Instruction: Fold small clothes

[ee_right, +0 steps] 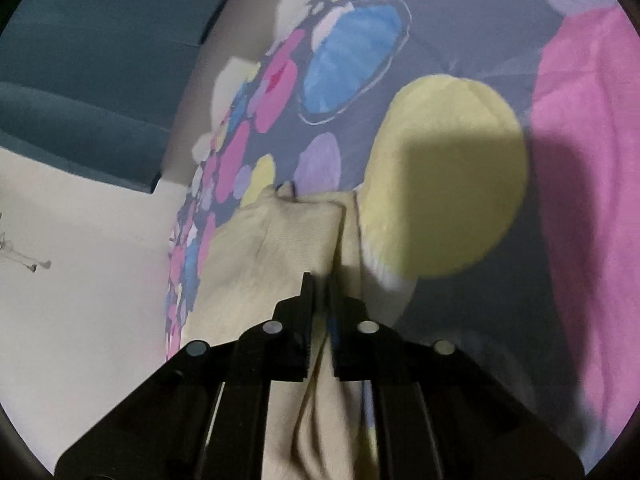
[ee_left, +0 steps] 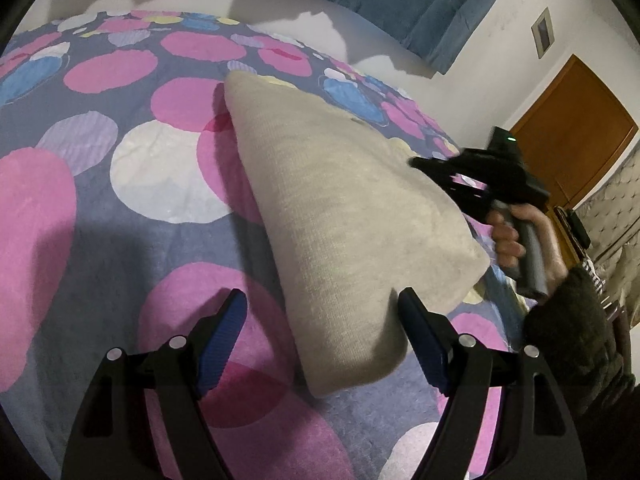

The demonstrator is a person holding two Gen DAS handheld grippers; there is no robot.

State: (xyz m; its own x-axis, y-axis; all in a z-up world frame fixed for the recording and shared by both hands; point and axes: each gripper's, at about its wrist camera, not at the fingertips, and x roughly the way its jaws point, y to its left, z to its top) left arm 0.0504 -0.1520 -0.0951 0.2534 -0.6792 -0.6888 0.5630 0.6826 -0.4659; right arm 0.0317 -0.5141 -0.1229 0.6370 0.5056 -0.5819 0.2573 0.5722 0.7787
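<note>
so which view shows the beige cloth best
The left wrist view: the beige cloth shows nearly whole, lifted over the bedspread. The right wrist view shows only a close, blurred part pinched in the right tool.

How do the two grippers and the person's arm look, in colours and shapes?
Left gripper: black angular frame, blue ribbed pads, silver round bolts. Right gripper: the same black frame and bolts; its body shows a small green light and a grey handle. The hand is bare, above a dark knitted sleeve.
</note>
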